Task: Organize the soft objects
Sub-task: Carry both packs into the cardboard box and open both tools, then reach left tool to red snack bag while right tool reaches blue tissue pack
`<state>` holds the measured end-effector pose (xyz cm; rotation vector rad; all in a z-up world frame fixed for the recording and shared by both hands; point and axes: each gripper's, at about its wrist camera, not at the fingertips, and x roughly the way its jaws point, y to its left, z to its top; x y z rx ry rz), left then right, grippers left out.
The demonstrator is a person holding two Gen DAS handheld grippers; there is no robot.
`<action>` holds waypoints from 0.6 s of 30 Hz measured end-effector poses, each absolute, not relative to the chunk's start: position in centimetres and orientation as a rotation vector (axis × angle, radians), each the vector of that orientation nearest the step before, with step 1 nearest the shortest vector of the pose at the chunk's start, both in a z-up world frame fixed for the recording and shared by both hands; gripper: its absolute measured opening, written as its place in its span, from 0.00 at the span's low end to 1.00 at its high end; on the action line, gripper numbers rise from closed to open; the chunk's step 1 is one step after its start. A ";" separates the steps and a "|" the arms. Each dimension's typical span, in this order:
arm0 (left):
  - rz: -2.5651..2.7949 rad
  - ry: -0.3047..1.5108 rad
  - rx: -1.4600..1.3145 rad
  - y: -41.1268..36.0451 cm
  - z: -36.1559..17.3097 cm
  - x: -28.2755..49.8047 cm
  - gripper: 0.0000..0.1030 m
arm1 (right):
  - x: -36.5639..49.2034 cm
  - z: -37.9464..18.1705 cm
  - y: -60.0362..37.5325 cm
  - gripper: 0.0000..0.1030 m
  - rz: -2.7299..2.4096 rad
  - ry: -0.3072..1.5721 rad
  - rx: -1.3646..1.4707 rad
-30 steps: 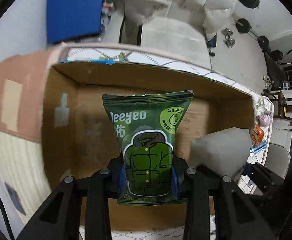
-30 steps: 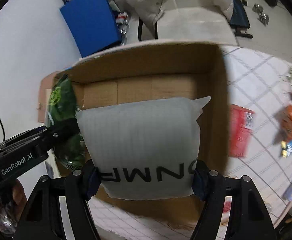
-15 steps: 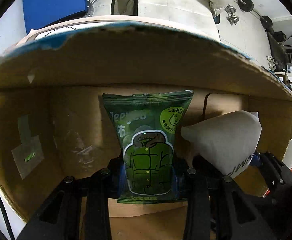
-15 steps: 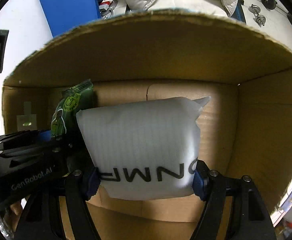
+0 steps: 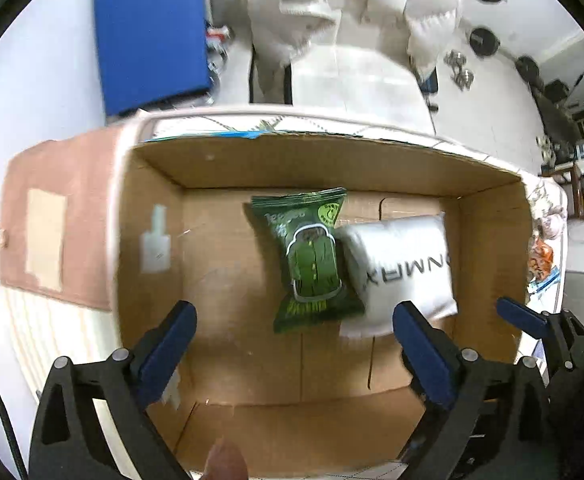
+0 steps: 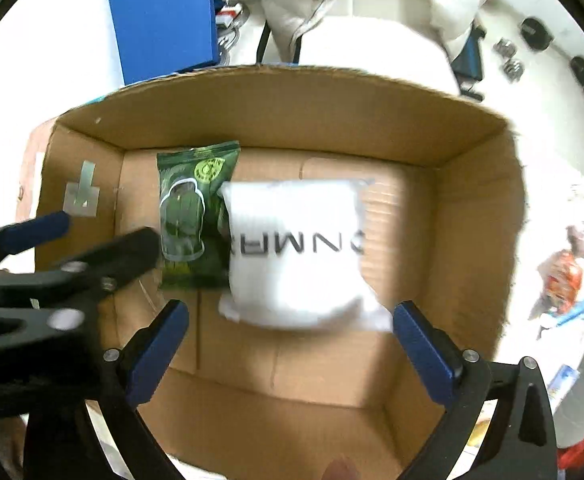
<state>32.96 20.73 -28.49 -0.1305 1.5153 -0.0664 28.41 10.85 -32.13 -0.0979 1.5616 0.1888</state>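
In the cardboard box [image 5: 488, 272], our left gripper [image 5: 292, 340] hung with fingers spread above the green packet [image 5: 312, 264]; touching its right, the white pouch [image 6: 296, 252] lay below our spread right gripper [image 6: 287, 340]. Release looked finished; next we likely needed another soft item outside the box.

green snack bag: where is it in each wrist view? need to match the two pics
Left wrist: green snack bag lies on the box floor near picture centre, its right edge against the white pouch.
Right wrist: green snack bag sits left of centre, its right side partly under the white pouch, just past the left tongs.
Shared landmark: the cardboard box, far wall behind both packs.
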 end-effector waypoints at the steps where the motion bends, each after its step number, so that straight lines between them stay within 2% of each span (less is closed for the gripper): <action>1: -0.060 1.496 -0.132 21.3 -27.7 32.5 0.99 | 27.9 -31.5 10.7 1.00 0.182 1.540 -0.105; 9: 0.020 1.340 -0.074 21.9 -22.6 26.1 0.99 | 26.9 -28.0 7.7 1.00 0.158 1.439 -0.076; 18: 0.034 1.254 -0.071 21.8 -19.2 21.9 1.00 | 23.4 -22.8 5.4 1.00 0.168 1.341 -0.058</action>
